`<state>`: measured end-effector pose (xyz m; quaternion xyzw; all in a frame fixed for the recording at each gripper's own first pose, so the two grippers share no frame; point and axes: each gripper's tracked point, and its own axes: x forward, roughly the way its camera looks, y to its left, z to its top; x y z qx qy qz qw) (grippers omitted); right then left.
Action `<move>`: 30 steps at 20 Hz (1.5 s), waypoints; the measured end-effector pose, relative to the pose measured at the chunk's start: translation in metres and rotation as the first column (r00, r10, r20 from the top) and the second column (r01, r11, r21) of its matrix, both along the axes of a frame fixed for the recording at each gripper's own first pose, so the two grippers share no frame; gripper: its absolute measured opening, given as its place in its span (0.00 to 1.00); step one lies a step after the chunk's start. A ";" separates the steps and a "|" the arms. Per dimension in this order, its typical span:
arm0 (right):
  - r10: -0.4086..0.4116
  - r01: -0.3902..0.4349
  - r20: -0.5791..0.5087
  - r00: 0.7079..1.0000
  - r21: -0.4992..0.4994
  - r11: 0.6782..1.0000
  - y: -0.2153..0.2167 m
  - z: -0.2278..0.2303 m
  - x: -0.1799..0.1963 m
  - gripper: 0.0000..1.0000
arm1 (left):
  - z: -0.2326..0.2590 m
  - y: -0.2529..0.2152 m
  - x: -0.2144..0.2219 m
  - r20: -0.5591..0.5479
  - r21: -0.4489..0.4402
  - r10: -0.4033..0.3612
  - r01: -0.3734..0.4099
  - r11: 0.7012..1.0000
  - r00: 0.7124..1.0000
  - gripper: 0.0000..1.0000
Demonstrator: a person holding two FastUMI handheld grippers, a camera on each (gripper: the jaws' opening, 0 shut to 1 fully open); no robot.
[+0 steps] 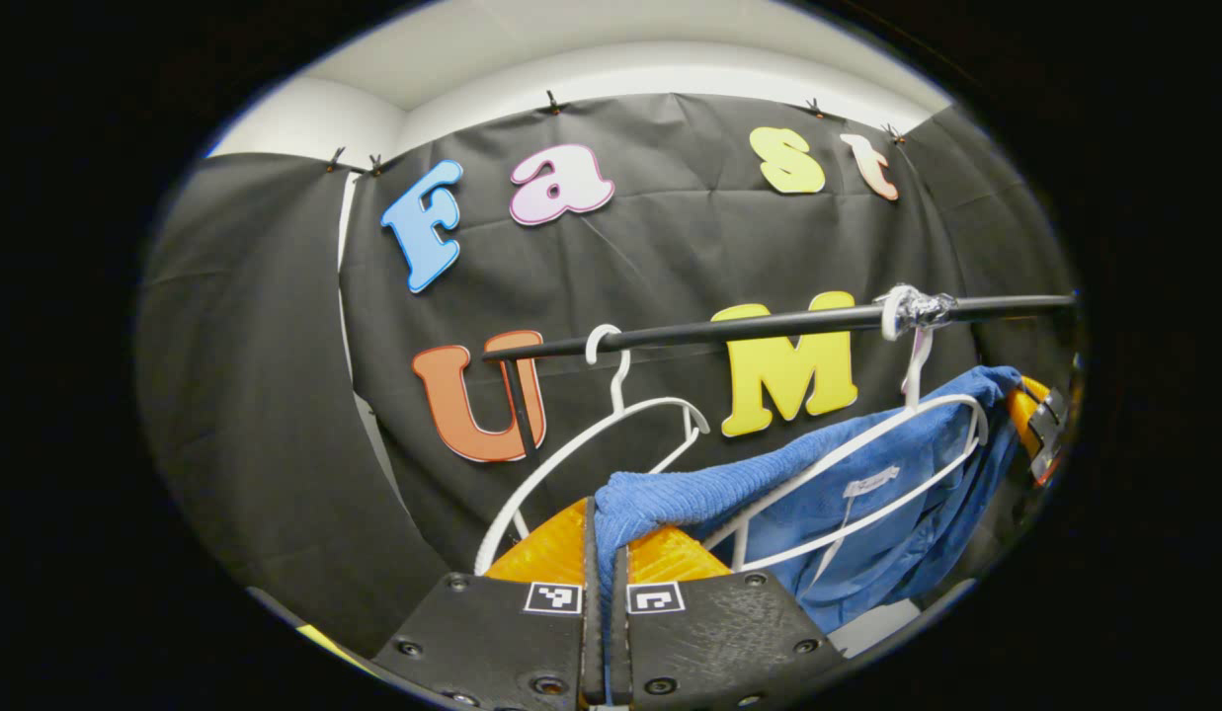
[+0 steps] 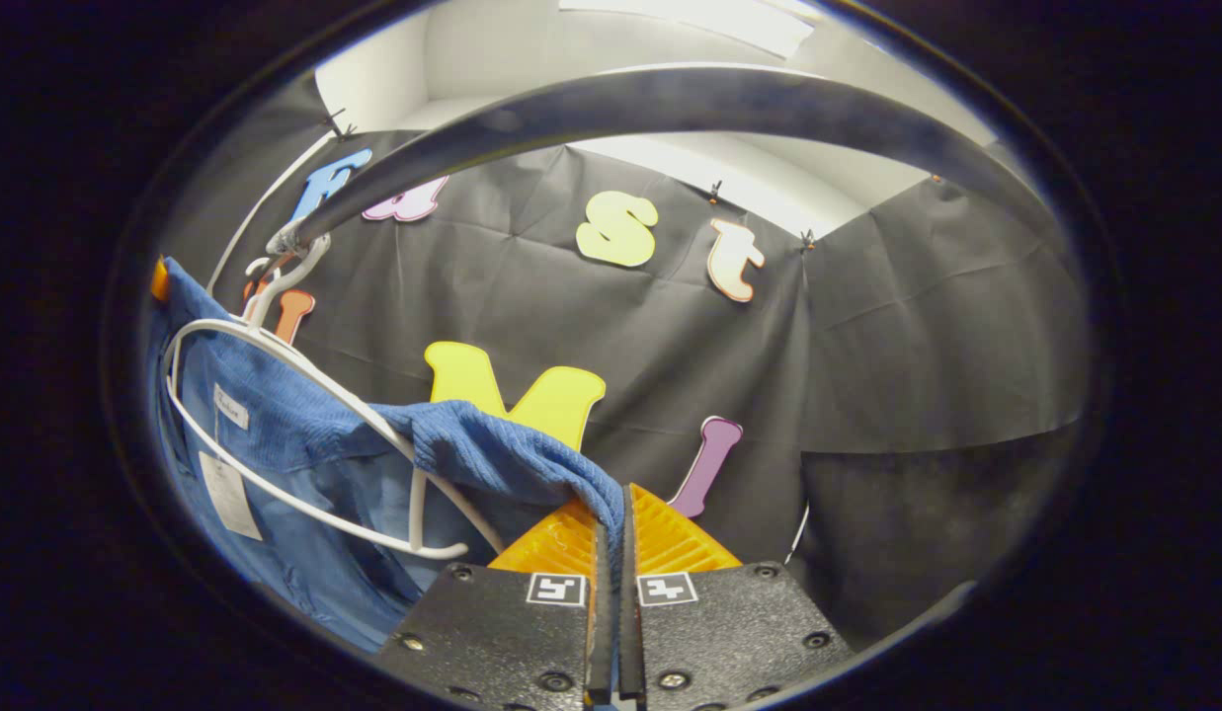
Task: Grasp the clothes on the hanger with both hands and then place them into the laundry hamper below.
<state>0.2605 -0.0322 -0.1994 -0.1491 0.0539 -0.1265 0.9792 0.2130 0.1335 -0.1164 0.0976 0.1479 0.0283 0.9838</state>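
Left gripper view gives you the black metal rail point(image 1: 769, 324) running across the middle of the frame from centre to right edge, with the blue ribbed cotton garment point(image 1: 867, 513) draped below it in the lower right. In the right gripper view the same rail point(image 2: 620, 109) arches across the top of the frame, and the garment point(image 2: 304, 444) fills the lower left.

The garment lies over a white wire hanger point(image 1: 848, 464) whose hook is taped to the rail at the right; in the right gripper view that hanger point(image 2: 285, 434) loops through the cloth at left. A second, bare white wire hanger point(image 1: 591, 444) hangs from the rail left of centre.

Your left gripper point(image 1: 608, 553), at the bottom centre of its view, has its orange fingers pinched together on a fold of the blue cloth. Your right gripper point(image 2: 613, 543), bottom centre of its view, is likewise clamped on the garment's other end, the cloth stretched between the two grips.
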 end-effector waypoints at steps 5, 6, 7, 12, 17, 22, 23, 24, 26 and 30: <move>0.010 -0.010 -0.004 1.000 0.030 0.999 -0.007 -0.017 0.008 0.07 | -0.007 -0.007 0.010 -0.016 0.034 -0.082 0.083 0.996 0.996 0.03; 0.011 -0.011 -0.004 1.000 0.015 1.000 -0.009 -0.021 0.010 0.06 | -0.010 -0.006 0.011 -0.020 0.033 -0.091 0.092 0.995 0.996 0.02; 0.013 -0.013 -0.008 1.000 -0.012 1.000 -0.007 -0.024 0.010 0.06 | -0.012 -0.004 0.014 -0.028 0.031 -0.095 0.096 0.995 0.995 0.07; 0.028 -0.028 0.002 1.000 -0.102 0.994 -0.009 -0.027 0.019 0.06 | -0.012 0.007 0.026 -0.038 0.063 -0.135 0.137 0.988 0.990 0.02; 0.028 -0.032 -0.051 0.998 -0.082 0.996 -0.007 -0.060 0.021 0.06 | -0.034 0.007 0.033 -0.072 0.042 -0.166 0.169 0.985 0.984 0.07; 0.020 -0.020 -0.123 0.992 0.000 1.000 -0.016 -0.094 0.012 0.06 | -0.061 0.001 0.028 -0.120 0.015 -0.190 0.194 0.981 0.974 0.02; 0.020 -0.020 -0.132 0.991 0.006 1.000 -0.015 -0.095 0.011 0.06 | -0.064 0.001 0.025 -0.124 0.009 -0.193 0.196 0.981 0.973 0.02; 0.024 -0.023 -0.141 0.990 0.012 1.000 -0.013 -0.099 0.007 0.06 | -0.069 0.002 0.022 -0.130 0.001 -0.193 0.195 0.981 0.972 0.02; 0.026 -0.023 -0.159 0.987 0.019 1.000 -0.014 -0.104 0.003 0.06 | -0.076 0.003 0.015 -0.138 -0.019 -0.189 0.188 0.982 0.972 0.02; 0.033 -0.022 -0.208 0.978 0.054 0.998 -0.004 -0.122 -0.019 0.06 | -0.096 0.006 -0.003 -0.162 -0.049 -0.171 0.165 0.985 0.972 0.02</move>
